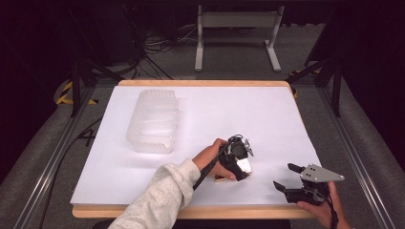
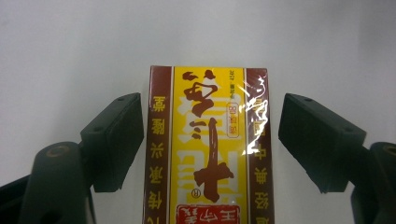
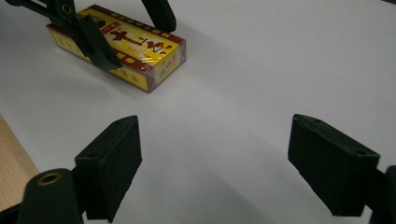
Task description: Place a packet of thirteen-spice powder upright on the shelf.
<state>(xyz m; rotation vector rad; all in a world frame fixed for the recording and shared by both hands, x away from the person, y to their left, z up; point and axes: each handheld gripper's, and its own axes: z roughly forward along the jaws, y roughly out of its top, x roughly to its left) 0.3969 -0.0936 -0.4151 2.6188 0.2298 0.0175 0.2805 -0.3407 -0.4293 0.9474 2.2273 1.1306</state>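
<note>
the left gripper [image 2: 210, 135] hangs over a yellow and maroon box [image 2: 209, 149], its two black jaws standing either side of the box's long edges with a narrow gap of white showing on each side, so the pads straddle it without pressing; the jaws are open. the box is a flat rectangular carton wrapped in glossy film that throws a bright glare on one side, printed with large dark brown characters down a yellow middle panel, maroon bands along both long edges and a red panel at the near end. in the left gripper view its long axis runs straight away from the camera, in line with the gripper. it lies flat on the white sheet [image 1: 229, 114] covering the wooden bench [image 1: 200, 83], in the near right part.

the right gripper [image 3: 215, 168] sits near the bench's near right corner, jaws wide apart over bare sheet, well apart from the box [image 3: 121, 46].

a ribbed translucent plastic container [image 1: 153, 120] rests far left.
</note>
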